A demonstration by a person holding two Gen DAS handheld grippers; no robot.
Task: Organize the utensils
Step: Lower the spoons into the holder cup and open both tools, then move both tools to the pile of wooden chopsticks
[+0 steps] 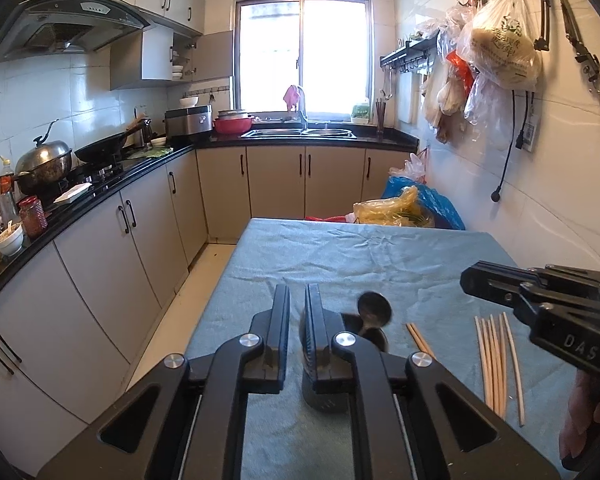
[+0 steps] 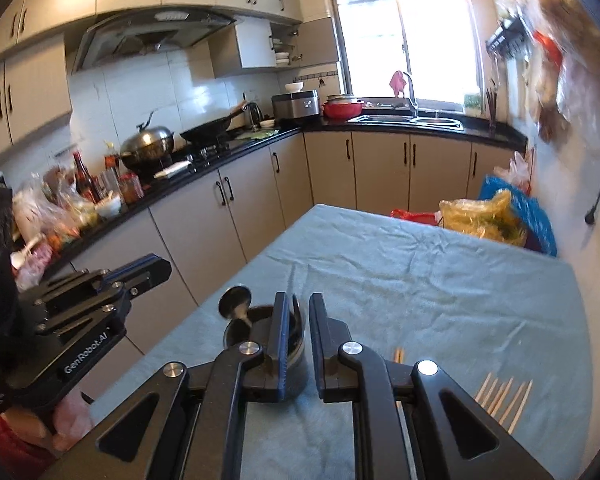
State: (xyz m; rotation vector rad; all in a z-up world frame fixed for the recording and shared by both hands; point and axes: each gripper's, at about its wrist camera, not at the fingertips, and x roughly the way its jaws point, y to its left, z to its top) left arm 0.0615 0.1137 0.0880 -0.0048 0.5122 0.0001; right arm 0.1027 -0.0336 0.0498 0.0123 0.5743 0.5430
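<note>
Step in hand, as I judge it: between picks. A dark holder cup (image 2: 260,332) stands on the table (image 1: 380,256) near its left edge, toward the near end, with a ladle or large spoon (image 1: 374,309) already standing in it, bowl upward.

Left gripper (image 1: 297,304): jaws a narrow slit apart, nothing between them; the cup sits just behind its right finger. Right gripper (image 2: 300,312): also a narrow gap, nothing pinched; the cup shows partly behind its left finger. Neither tool holds anything.

Chopsticks: a loose bundle (image 1: 498,364) lies flat on the cloth toward the right near corner, tips fanned. A separate pair (image 1: 419,340) lies between the bundle and the cup. All are still outside the cup, so the task looks well short of done.

Next move, judged: the right gripper is nearer the bundle. It would need to spread wider, drop low over the cloth, and close across thin sticks lying flat. Risks: the cloth bunching into the grip, sticks rolling apart, the cup tipping on insertion.

Surroundings: plastic bags (image 1: 404,208) beyond the table's far right corner, well apart from the work. The kitchen counter (image 1: 100,196) with its pots and bottles runs along the left, clear of the path. Chief obstruction is the two grippers crowding each other around the cup.
</note>
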